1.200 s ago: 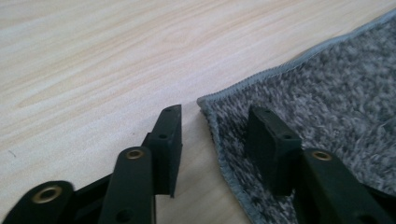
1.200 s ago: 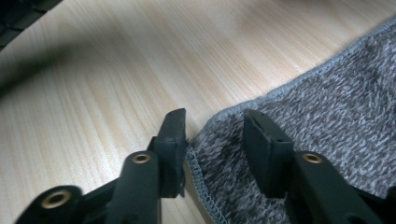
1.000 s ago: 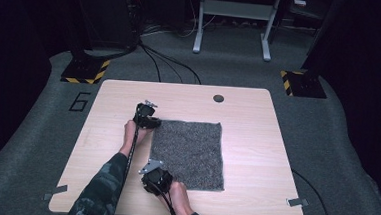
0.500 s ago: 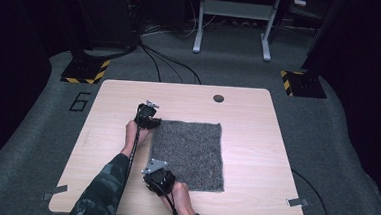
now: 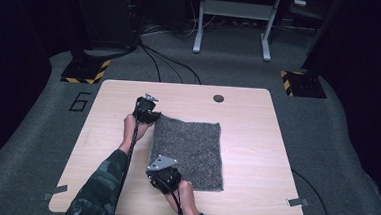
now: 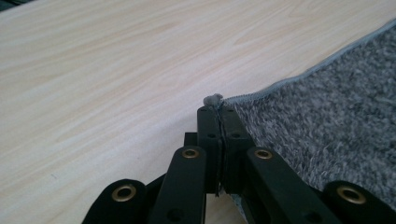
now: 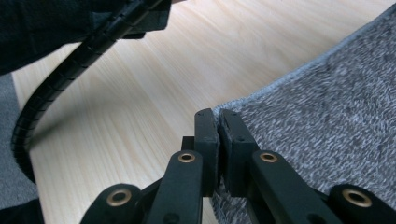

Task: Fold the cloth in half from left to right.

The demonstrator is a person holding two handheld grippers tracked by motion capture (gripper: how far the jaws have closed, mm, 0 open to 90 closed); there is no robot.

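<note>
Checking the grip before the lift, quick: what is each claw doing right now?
Left claw: closed on the far-left corner of the grey mat.
Right claw: closed on the mat's near-left corner.

Mat [image 5: 191, 150]: speckled grey, paler grey edging; table [image 5: 256, 141]: light woodgrain; sleeve [image 5: 95, 194] beside mat: camouflage-patterned.

Table lit brightly from above, surroundings dark, gripper views sharp.
</note>
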